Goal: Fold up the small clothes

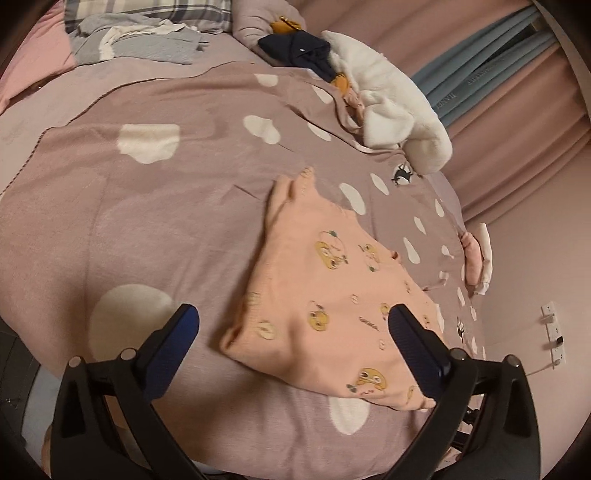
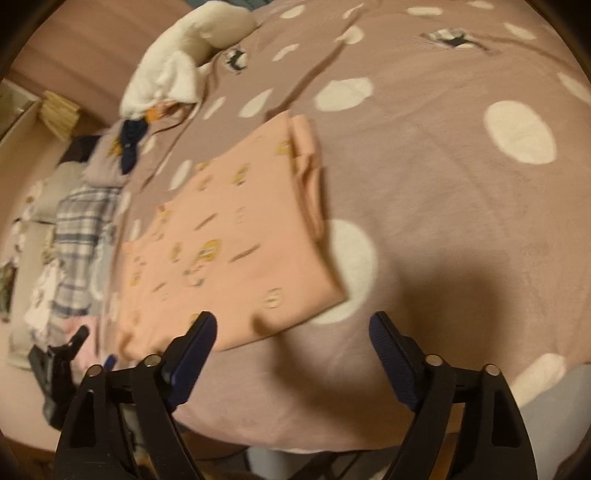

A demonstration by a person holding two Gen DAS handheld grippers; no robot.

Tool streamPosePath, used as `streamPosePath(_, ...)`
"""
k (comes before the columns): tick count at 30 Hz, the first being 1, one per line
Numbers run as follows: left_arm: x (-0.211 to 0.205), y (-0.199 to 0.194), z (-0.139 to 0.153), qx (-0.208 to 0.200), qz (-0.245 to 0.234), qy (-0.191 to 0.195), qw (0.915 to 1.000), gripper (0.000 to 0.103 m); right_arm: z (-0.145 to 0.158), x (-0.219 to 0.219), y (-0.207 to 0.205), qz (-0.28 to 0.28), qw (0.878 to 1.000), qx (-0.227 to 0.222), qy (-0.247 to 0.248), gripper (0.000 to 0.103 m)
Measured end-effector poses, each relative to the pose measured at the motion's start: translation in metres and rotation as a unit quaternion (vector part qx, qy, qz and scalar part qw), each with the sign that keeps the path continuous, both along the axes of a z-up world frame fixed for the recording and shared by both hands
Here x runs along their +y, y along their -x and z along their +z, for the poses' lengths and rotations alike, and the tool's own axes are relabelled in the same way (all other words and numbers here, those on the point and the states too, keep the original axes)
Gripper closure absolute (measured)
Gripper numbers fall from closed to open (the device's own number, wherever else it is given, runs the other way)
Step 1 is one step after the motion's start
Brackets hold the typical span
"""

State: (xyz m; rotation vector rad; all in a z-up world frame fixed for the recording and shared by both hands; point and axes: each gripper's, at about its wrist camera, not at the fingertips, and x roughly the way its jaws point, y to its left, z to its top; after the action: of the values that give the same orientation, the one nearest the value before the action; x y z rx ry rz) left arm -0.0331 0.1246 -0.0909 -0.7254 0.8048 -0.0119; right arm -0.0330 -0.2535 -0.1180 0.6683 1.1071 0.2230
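Observation:
A small peach garment (image 1: 325,295) printed with yellow cartoon faces lies folded flat on the mauve bedspread (image 1: 166,229). My left gripper (image 1: 293,314) hovers open over its near edge, nothing pinched between the blue pads; the right finger (image 1: 413,343) overlaps the cloth in the picture. In the right wrist view the same garment (image 2: 236,251) lies ahead and to the left. My right gripper (image 2: 291,321) is open just off its near right corner, holding nothing. The other gripper (image 2: 70,350) shows at the lower left there.
A white fluffy garment (image 1: 391,107) and a dark navy one (image 1: 299,50) lie heaped at the far side of the bed. Grey clothes (image 1: 144,40) and a plaid pillow (image 1: 155,11) sit at the head. A folded pink piece (image 1: 476,258) lies at the bed's right edge, beside the wall.

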Motion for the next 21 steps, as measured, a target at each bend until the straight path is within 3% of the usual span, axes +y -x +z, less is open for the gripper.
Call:
streamPosePath(5,-0.023,-0.007,0.007,-0.023,-0.027,-0.039,0.9986,0.001,-0.01,0.009,-0.006,0.013,0.998,0.025,-0.049,0.015)
streamPosePath(8,-0.033,-0.01,0.008,-0.035,-0.043,-0.036,0.9978,0.001,-0.009,0.013,-0.006,0.022,0.998,0.022,-0.057,0.015)
streamPosePath(12,-0.047,-0.01,0.011,-0.04,-0.068,-0.058,0.9952,0.001,-0.018,0.007,-0.005,-0.003,0.993,0.029,-0.113,0.012)
streamPosePath(14,-0.05,-0.008,0.013,-0.046,-0.067,-0.074,0.994,0.001,-0.023,0.004,-0.004,-0.022,0.989,0.027,-0.143,0.003)
streamPosePath(16,-0.052,-0.004,0.015,-0.052,-0.064,-0.088,0.9927,0.001,-0.029,0.003,-0.004,-0.036,0.984,0.023,-0.171,0.0)
streamPosePath(21,-0.054,-0.005,0.012,-0.045,-0.074,-0.088,0.9923,0.001,-0.03,0.002,-0.004,-0.044,0.982,0.012,-0.181,0.0)
